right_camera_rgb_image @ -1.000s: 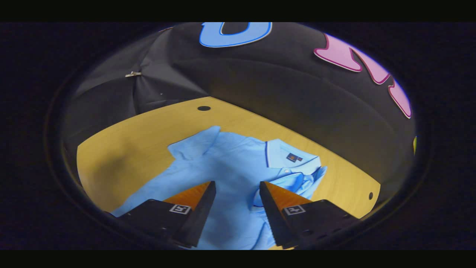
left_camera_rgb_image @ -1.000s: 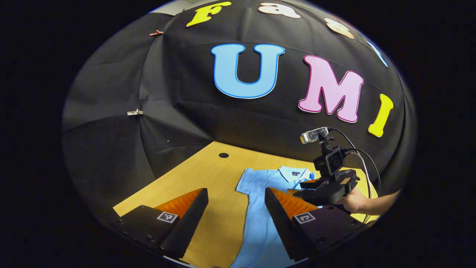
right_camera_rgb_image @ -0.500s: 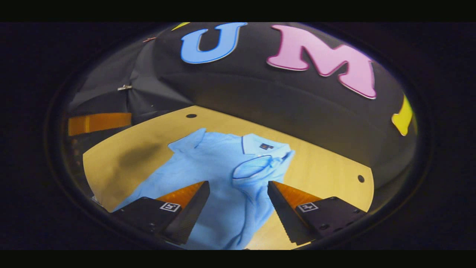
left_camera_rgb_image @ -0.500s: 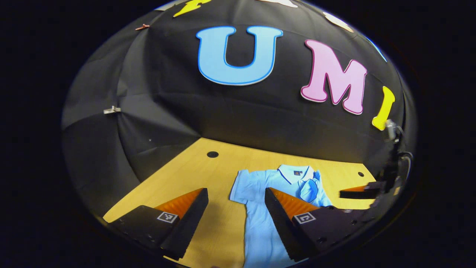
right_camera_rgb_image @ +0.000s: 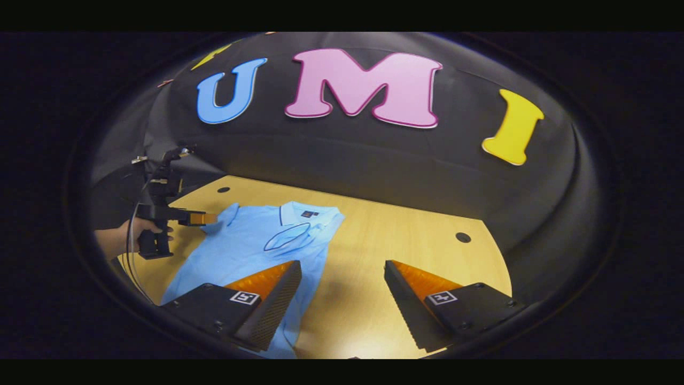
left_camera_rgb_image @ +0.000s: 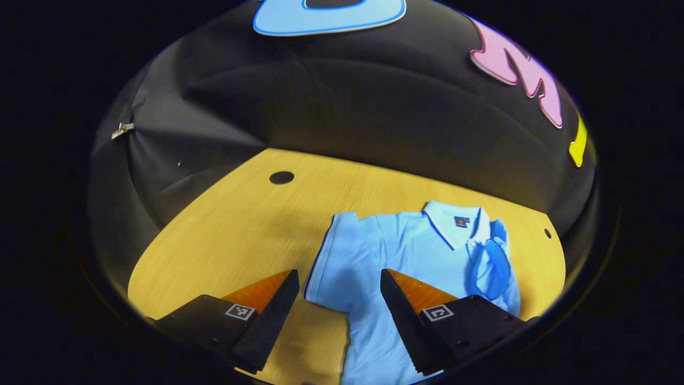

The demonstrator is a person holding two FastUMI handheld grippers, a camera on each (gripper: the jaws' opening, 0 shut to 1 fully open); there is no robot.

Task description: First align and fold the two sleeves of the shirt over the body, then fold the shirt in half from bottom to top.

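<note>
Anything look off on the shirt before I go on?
One sleeve is folded onto the shirt but lies a bit crumpled below the collar. The other sleeve is spread flat on the table, not yet folded.

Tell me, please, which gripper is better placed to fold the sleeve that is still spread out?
Left. The left gripper is open right at the flat sleeve of the polo shirt, while the right gripper is open over bare table beside the already folded sleeve.
</note>
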